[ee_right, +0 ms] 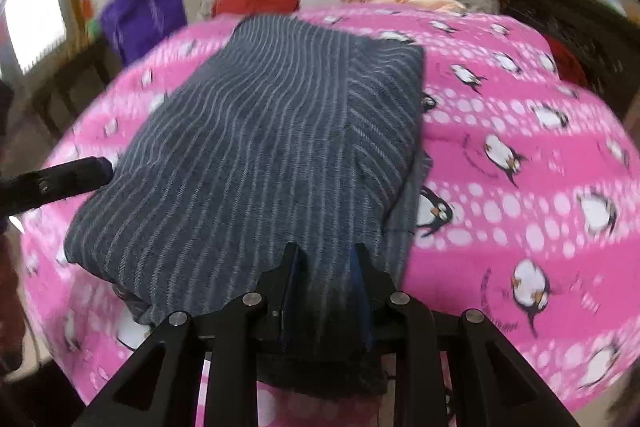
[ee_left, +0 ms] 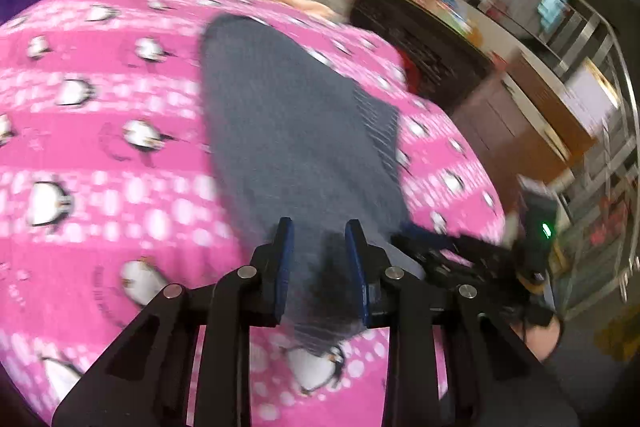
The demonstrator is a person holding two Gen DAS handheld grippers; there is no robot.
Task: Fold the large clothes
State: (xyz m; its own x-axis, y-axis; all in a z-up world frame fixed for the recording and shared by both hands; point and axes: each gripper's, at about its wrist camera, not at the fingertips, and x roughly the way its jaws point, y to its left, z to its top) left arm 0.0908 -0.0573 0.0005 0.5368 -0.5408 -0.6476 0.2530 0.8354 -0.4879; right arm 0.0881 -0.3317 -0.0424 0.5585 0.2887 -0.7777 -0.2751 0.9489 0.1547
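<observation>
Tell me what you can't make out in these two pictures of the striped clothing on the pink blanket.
- Left wrist view: motion blur smears the grey striped garment; its stripes barely show.
- Right wrist view: the garment's near hem is hidden behind the right hand-held gripper.
- Right wrist view: the left hand-held gripper is cut off by the frame edge.
- Both views: what kind of garment it is stays unclear.

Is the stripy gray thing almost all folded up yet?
Partly. The striped gray garment already lies doubled over on the pink penguin blanket, with a fold line showing. Right now each hand-held gripper, left and right, has its near edge between its fingers. Probably left: another fold and smoothing.
</observation>
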